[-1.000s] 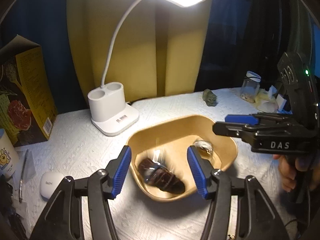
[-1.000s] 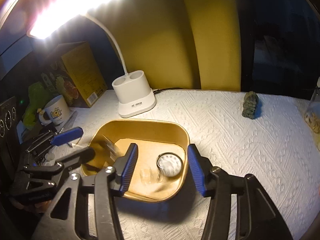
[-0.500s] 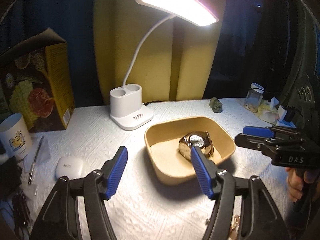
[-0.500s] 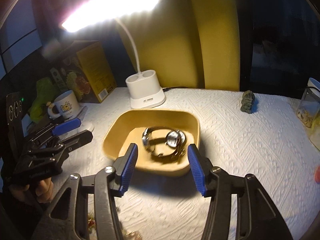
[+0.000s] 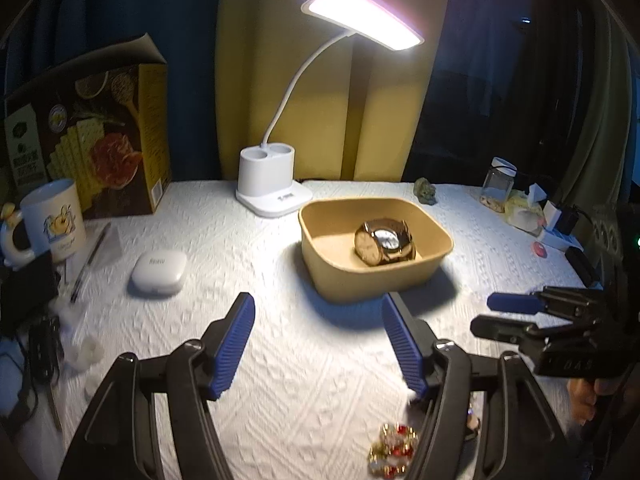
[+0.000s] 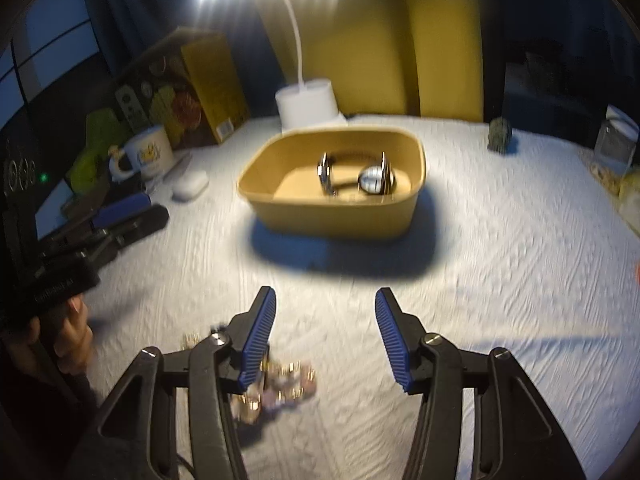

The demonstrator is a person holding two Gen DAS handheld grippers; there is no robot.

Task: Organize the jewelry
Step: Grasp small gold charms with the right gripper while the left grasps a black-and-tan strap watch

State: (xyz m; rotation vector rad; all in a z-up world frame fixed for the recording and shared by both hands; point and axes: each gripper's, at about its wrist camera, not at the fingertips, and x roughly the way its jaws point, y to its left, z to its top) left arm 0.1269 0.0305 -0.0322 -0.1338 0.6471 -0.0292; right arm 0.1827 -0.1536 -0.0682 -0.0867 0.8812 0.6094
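Tablecloth: I am working over a white quilted cloth that is lying under both sets of jaws; its texture is probably giving small pieces some grip.
Lamp: it is standing well ahead of my left jaws, beyond the tray, and lighting the work area.
Tray: the tan tray is sitting ahead of both sets of jaws, near but apart from them.
Left gripper: I am holding it with the jaws spread wide and nothing between them.
Right gripper: its jaws are also standing wide and are gripping nothing; this view is blurring.
Watches: two watches are resting inside the tray, ahead of my left jaws, one on a gold-toned band; I am counting them as already put away.
Loose jewelry: a small gold cluster with red stones is lying on the cloth, below and just behind my left gripper's right jaw; in the right wrist view it is sitting beside and partly under that gripper's left jaw.
Handling: I am judging this piece light, limp and linked like a chain, likely to slip or dangle and snag on the cloth.
Hold: I am planning to pinch the thickest bunched part across its middle, not a single stone or a trailing end.
Next: whichever jaws I am using will need drawing back and lowering, since the cluster is lying behind the fingertips.
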